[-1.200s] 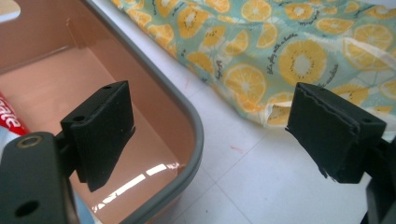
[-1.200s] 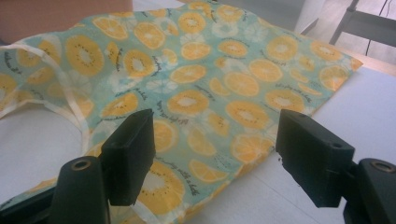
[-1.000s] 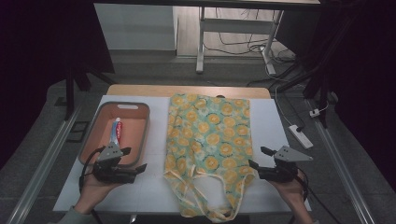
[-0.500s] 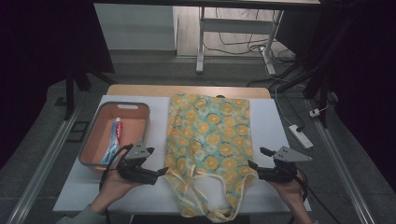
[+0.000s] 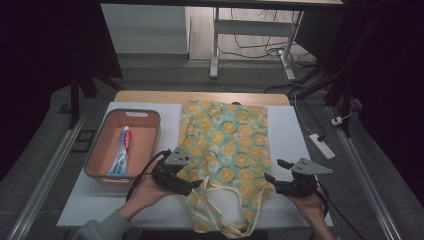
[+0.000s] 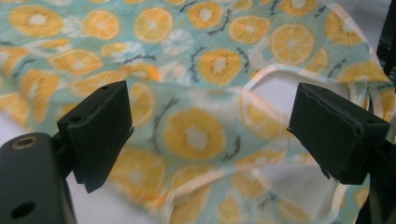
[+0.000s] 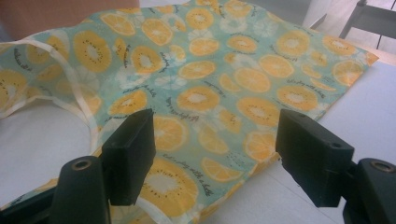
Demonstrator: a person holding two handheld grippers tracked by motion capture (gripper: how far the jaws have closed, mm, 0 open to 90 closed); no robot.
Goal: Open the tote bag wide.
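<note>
Both grippers, left (image 5: 196, 186) and right (image 5: 270, 178), are hovering with jaws released at the bag's (image 5: 227, 145) near corners on the worktop (image 5: 295, 130).

Dim surroundings, a lit table, soft close-ups

In the high view the table (image 5: 300, 130) is lit from above while the floor and corners are left nearly black (a brighter patch is seen at the top centre). The gripper views are evenly and brightly lit, without glare. The patterned bag (image 6: 196, 70) is rendered soft and blurred in the left gripper view, most of all near the bottom edge; in the right gripper view sharper print is kept.
</note>
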